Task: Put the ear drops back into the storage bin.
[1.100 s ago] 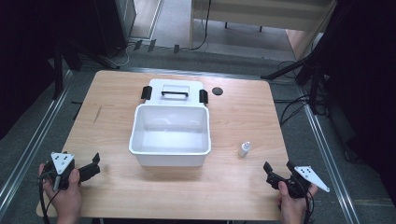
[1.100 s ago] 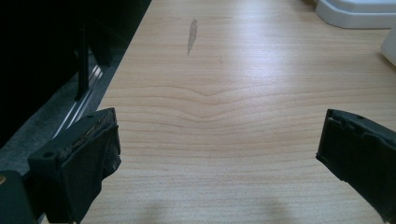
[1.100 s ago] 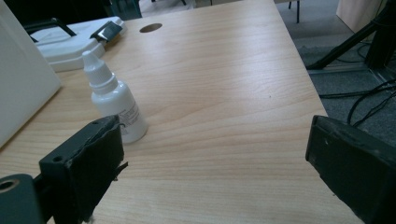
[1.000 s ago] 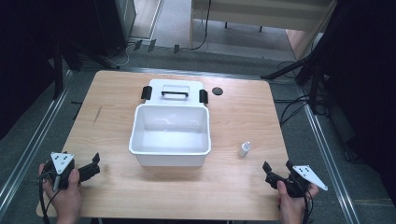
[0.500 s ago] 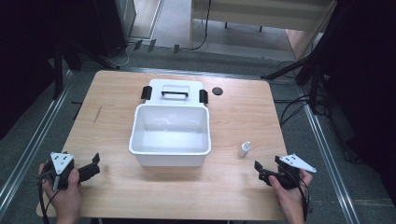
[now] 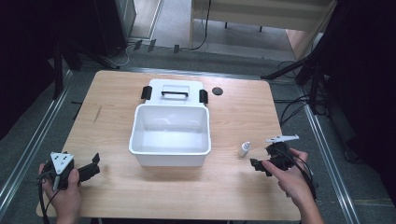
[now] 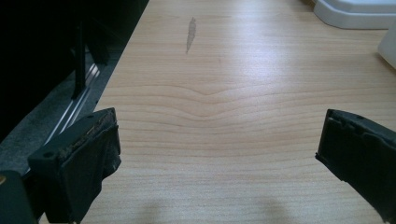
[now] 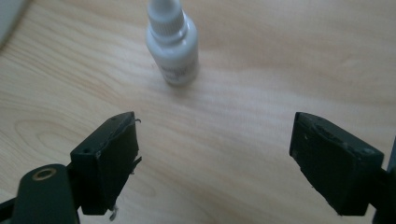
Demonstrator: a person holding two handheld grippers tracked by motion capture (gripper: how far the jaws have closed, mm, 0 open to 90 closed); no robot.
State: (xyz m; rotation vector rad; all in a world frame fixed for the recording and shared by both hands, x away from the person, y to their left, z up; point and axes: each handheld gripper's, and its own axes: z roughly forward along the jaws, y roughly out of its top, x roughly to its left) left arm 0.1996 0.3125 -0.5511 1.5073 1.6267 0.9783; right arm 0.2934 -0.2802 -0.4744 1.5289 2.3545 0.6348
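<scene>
A small white dropper bottle (image 6: 244, 149) stands upright on the wooden table (image 6: 233, 196), just right of an open white bin (image 6: 170, 157). My right gripper (image 6: 259, 157) hovers close to the bottle's right and points at it. In the right gripper view the bottle (image 8: 172, 44) stands a little beyond the right gripper (image 8: 215, 154). Its jaws are open and have just been closing, with nothing between them. My left gripper (image 6: 95, 165) rests open near the front left corner; in the left gripper view bare wood lies between the left gripper's (image 7: 217, 154) jaws.
The bin's white lid (image 6: 175, 88), with a black handle and black clips, lies flat behind the bin. A small black disc (image 6: 217, 90) lies to the lid's right. The bin's wall (image 7: 390, 46) shows at the right edge of the left gripper view. A metal frame rail (image 6: 28, 149) runs along the table's left side.
My right gripper has risen and moved left toward the bottle, tilting as it went. The left gripper, bin and bottle have stayed where they were.
</scene>
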